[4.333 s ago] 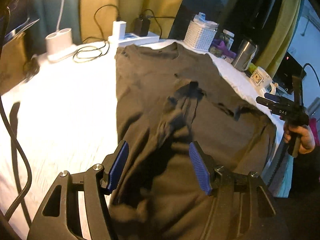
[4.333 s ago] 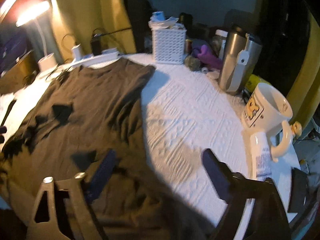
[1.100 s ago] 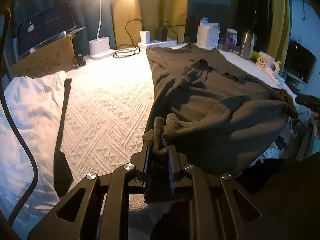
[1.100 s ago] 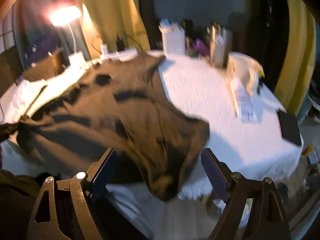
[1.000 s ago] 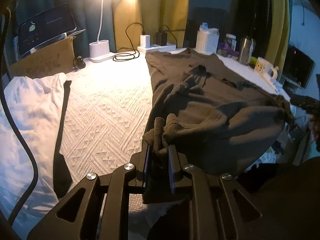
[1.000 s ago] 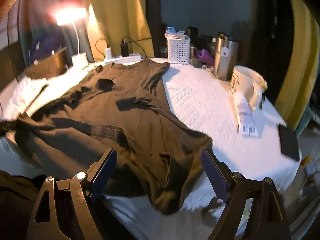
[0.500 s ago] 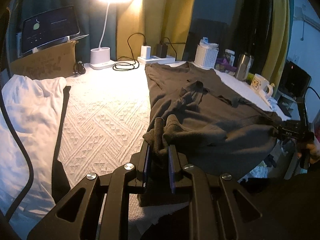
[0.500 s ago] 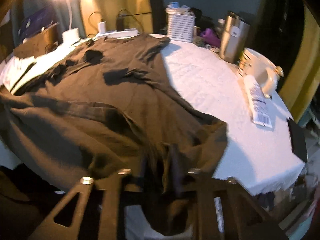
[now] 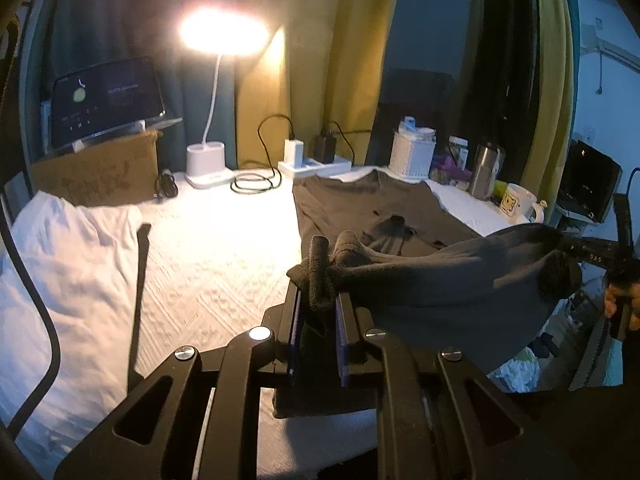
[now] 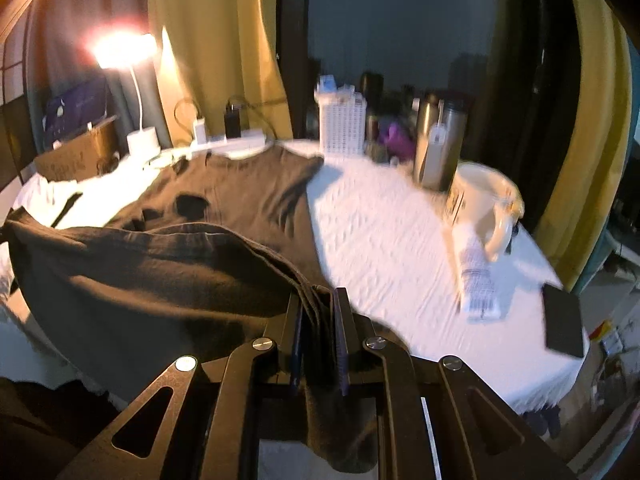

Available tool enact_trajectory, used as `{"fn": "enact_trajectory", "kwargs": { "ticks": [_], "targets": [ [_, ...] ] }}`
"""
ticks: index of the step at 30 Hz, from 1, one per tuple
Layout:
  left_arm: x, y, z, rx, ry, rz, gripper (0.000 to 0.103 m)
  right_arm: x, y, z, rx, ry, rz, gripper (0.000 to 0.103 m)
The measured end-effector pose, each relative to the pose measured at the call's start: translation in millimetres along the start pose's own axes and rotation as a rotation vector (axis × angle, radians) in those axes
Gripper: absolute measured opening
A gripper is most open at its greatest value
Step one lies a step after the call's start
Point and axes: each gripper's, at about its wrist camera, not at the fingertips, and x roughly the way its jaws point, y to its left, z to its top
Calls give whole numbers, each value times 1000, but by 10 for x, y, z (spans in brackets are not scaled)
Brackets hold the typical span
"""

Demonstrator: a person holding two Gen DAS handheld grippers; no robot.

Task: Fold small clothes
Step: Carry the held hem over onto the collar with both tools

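Since earlier: T-shirt (image 9: 460, 280) hem lifted; right gripper (image 10: 320, 320) just clamped it, left gripper (image 9: 316, 308) gripping too. No fold done yet.

We are reading only "DAS" in pale letters on the right gripper (image 9: 576, 249), seen from the left wrist; the dark screen's (image 9: 105, 98) text is staying too blurred to read.

Dim room, one warm lamp (image 9: 222, 36) at back left is the main light, blown out w/ glare halo in both views. Bedspread (image 9: 224, 232) near it is washed out; shirt (image 9: 440, 280) and foreground sit in deep shadow. Right view has motion blur, esp. mug (image 10: 486, 200); heavy fisheye bend and dark corners.
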Motion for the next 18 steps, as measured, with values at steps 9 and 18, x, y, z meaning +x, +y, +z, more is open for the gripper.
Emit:
{"fn": "enact_trajectory", "kwargs": {
  "ticks": [9,18],
  "targets": [
    [82,16,266,35,-64,46,13,-101,-1,400,15,-119,-4,14],
    [301,49,522,54,-74,61,13,81,8,745,26,-160,7,14]
  ]
}}
